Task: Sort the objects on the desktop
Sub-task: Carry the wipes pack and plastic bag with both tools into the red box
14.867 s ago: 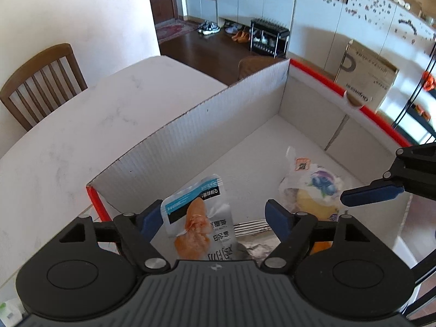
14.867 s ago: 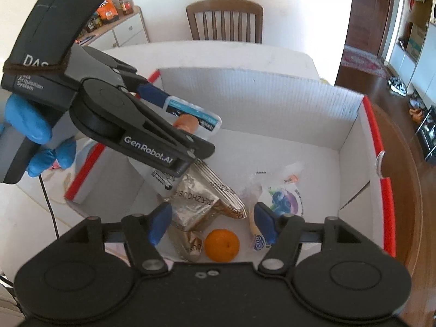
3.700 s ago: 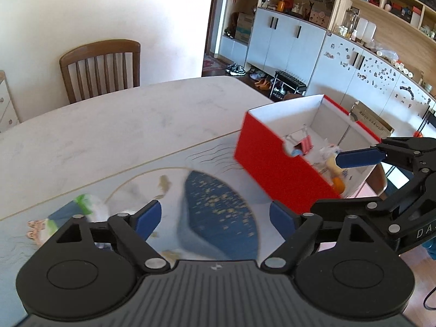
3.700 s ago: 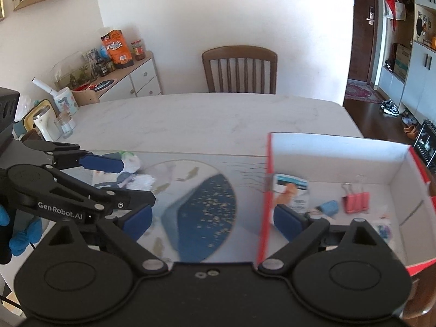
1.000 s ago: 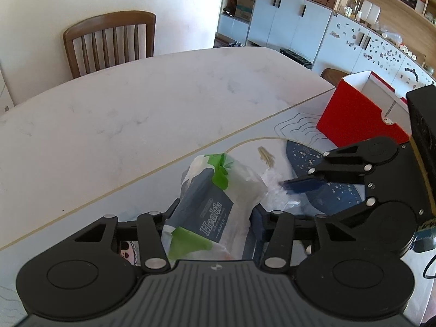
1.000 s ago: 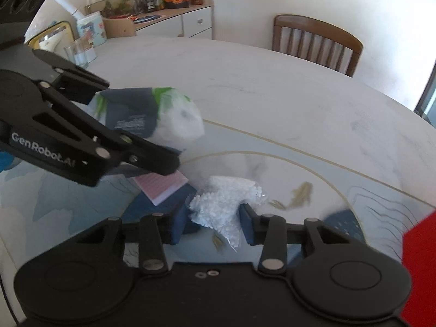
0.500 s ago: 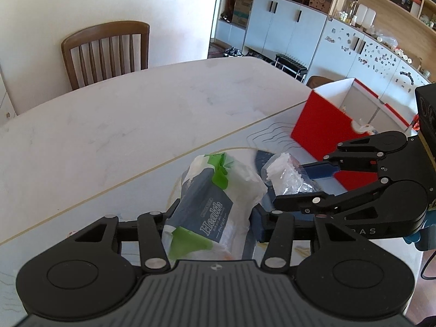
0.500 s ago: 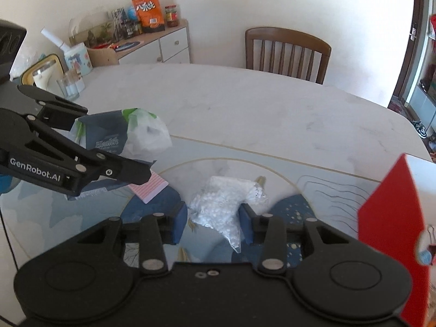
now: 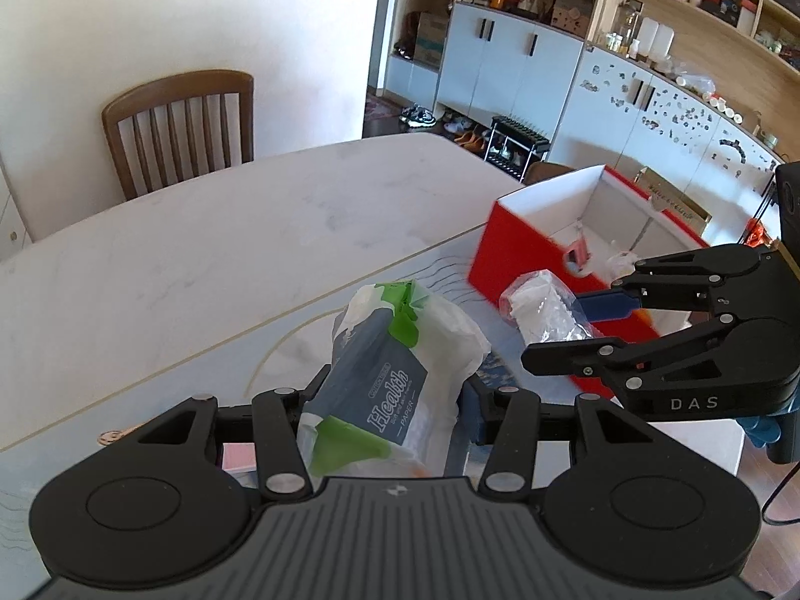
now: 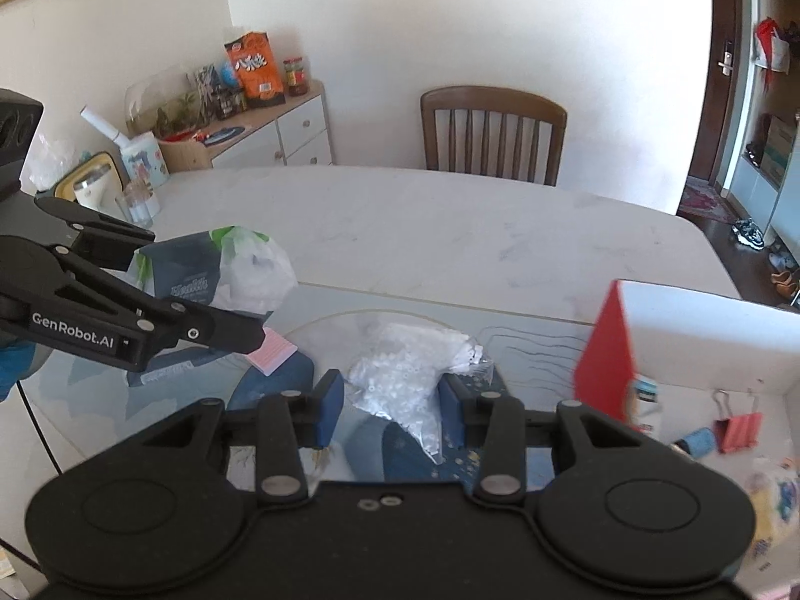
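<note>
Compared with a second ago, both packs are being carried higher above the table mat and nearer the red box, whose white inside is now being seen from the right wrist camera. The tissue pack is being gripped between the jaws of the left gripper — "Health" and "PAPER" are being shown on its dark label, with green patches on the wrapper. "GenRobot.AI" is printed on that gripper's side in the right wrist view, and "DAS" on the right gripper in the left wrist view. A clear bag of small white pieces is being clenched by the right gripper — held off the mat, just beside the box wall. Both tools are being pointed down and forward, side by side. A pink notepad is left lying on the mat.
</note>
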Available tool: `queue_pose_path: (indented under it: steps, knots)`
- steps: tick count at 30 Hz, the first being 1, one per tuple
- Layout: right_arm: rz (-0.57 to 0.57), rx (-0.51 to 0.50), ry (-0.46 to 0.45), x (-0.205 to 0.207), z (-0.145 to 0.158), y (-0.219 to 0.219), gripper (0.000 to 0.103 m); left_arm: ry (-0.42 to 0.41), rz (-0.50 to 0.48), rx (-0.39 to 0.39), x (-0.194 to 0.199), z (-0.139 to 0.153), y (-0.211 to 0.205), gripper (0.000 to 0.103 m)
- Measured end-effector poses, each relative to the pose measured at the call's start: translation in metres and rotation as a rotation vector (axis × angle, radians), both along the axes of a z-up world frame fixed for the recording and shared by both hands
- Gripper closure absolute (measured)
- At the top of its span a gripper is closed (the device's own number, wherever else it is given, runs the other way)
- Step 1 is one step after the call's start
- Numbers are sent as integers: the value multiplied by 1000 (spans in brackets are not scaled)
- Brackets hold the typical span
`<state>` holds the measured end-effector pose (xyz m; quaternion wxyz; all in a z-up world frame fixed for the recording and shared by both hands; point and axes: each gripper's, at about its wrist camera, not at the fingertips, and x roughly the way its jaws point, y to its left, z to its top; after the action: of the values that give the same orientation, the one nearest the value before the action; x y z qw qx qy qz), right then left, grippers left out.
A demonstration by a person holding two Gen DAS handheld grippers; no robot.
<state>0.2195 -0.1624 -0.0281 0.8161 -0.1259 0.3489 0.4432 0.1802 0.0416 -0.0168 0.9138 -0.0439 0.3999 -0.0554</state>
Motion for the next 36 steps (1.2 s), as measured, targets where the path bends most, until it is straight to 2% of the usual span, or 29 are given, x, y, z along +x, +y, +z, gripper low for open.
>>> queue_pose_path:
  steps: [12,24,36]
  knots:
    - [-30,32,-5,7,24,-62,63,-20,-76,8,14,17,-74,55]
    - [-100,33,-5,32,26,-132,63,-15,-141,0,47,9,-143,55]
    - [-146,7,-44,72,24,-179,63,-30,-188,61,84,-1,-210,55]
